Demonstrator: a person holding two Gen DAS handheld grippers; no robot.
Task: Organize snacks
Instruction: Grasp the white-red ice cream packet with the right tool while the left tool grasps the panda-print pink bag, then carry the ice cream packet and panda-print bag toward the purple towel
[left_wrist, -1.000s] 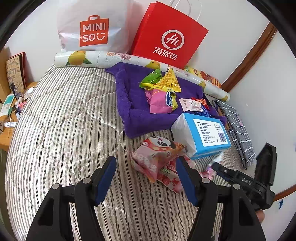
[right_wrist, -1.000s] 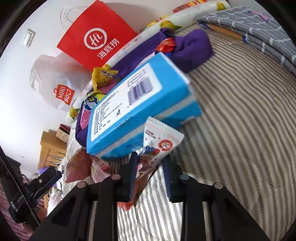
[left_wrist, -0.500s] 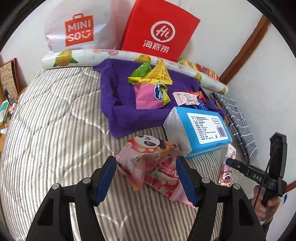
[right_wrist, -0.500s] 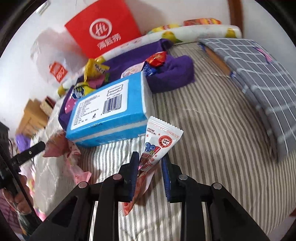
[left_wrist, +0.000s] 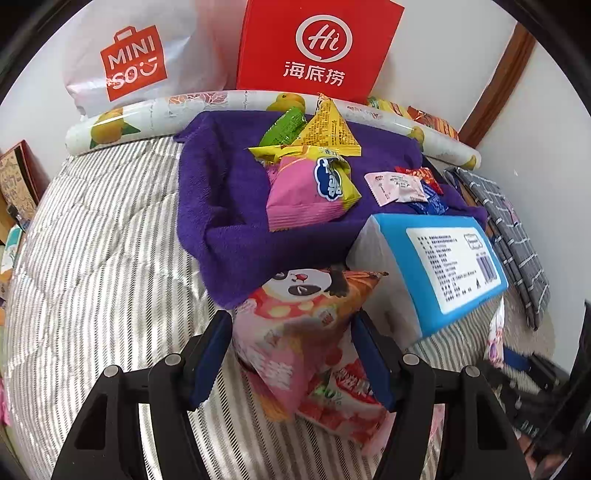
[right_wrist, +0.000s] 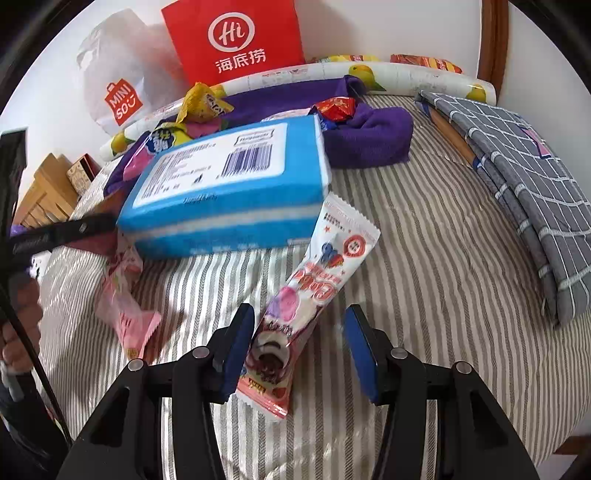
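My left gripper (left_wrist: 291, 356) is open, its jaws on either side of a pink panda snack bag (left_wrist: 295, 332) on the striped bed, beside a blue tissue pack (left_wrist: 443, 269). My right gripper (right_wrist: 301, 349) is open; a long white and pink snack stick (right_wrist: 314, 291) lies between its jaws against the left finger, its far end leaning on the tissue pack (right_wrist: 229, 184). A purple towel (left_wrist: 221, 206) holds a pink bag (left_wrist: 306, 195), yellow packets (left_wrist: 325, 129) and small sachets (left_wrist: 399, 184).
A red paper bag (left_wrist: 317, 48) and a white Miniso bag (left_wrist: 129, 62) stand against the wall behind a rolled lemon-print mat (left_wrist: 155, 114). A grey checked cloth (right_wrist: 524, 147) lies at the bed's right side. Wooden furniture (right_wrist: 44, 188) stands left.
My right gripper has opened and let go of the snack stick, which now lies on the bed. My left gripper has moved forward so the panda bag sits between its jaws.
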